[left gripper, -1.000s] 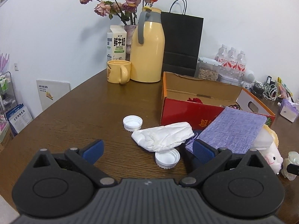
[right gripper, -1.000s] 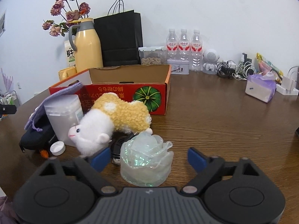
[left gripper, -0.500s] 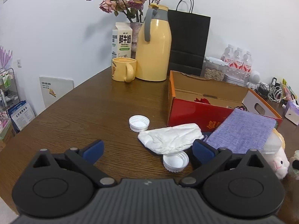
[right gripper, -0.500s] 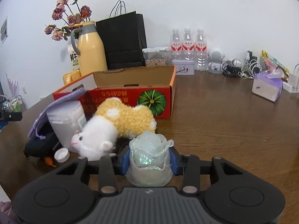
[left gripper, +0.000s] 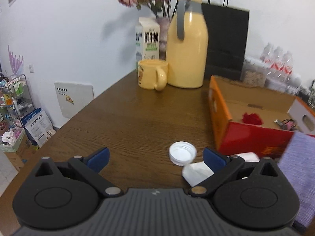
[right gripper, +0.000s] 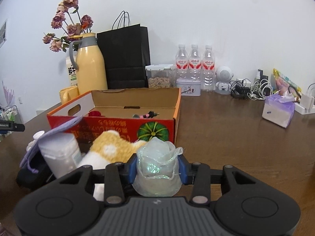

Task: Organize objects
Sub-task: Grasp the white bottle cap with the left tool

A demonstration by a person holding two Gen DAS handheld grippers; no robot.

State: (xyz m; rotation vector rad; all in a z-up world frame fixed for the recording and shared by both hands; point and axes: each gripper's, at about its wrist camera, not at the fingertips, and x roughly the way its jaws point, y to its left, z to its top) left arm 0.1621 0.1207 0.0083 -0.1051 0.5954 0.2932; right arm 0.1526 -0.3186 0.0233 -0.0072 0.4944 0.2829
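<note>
My right gripper (right gripper: pixel 157 170) has its fingers clamped on the translucent glittery rose (right gripper: pixel 156 169), left gripper (left gripper: pixel 155 157) wide open and empty; next, I'd judge, into the cardboard box (right gripper: pixel 157 126).

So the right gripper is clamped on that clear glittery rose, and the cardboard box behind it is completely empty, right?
Not quite. The right gripper is indeed clamped on the clear glittery rose, but the cardboard box behind it is not empty: the right wrist view shows a red item and a small pink and dark object lying inside it.
</note>
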